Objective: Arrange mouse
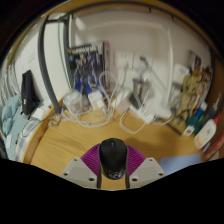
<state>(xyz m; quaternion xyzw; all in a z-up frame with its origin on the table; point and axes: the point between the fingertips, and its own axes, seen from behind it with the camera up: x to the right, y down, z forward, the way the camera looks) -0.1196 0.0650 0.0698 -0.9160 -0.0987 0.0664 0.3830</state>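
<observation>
Black rounded computer mouse (pixel 113 157) sits gripped between the tool's (pixel 113 170) magenta pads, above the wooden surface (pixel 60 140).

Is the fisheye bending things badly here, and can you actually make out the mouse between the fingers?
Gripper view: strong fisheye, the wooden table edge and back wall curve hard; the tangle of white cables beyond is soft and blurred; the black mouse sits between the gripper fingers, dark and low in detail against the magenta pads, so contact is unclear.
</observation>
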